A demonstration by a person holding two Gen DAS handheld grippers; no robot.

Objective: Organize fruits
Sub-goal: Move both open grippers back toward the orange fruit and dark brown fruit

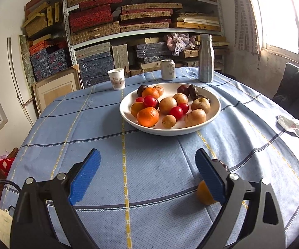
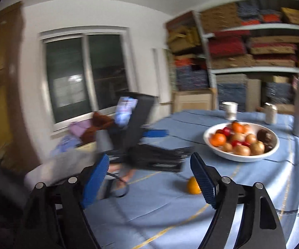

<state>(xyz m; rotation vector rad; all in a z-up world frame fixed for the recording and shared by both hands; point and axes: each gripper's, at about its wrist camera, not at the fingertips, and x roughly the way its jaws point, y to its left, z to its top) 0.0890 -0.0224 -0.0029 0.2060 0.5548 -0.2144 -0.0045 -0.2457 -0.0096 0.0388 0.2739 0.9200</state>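
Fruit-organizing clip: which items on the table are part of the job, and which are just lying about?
Part of the job:
- white bowl of mixed fruit
- loose orange on the tablecloth
- dark fruit behind the left gripper's finger

Lying about:
- paper cup
- can
- metal bottle
- crumpled tissue

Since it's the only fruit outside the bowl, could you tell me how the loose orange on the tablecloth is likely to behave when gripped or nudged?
The loose orange looks round, so a nudge would probably roll it across the tablecloth. Its peel seems soft, so the ribbed blue pads should hold without slipping; a hard squeeze might bruise it.
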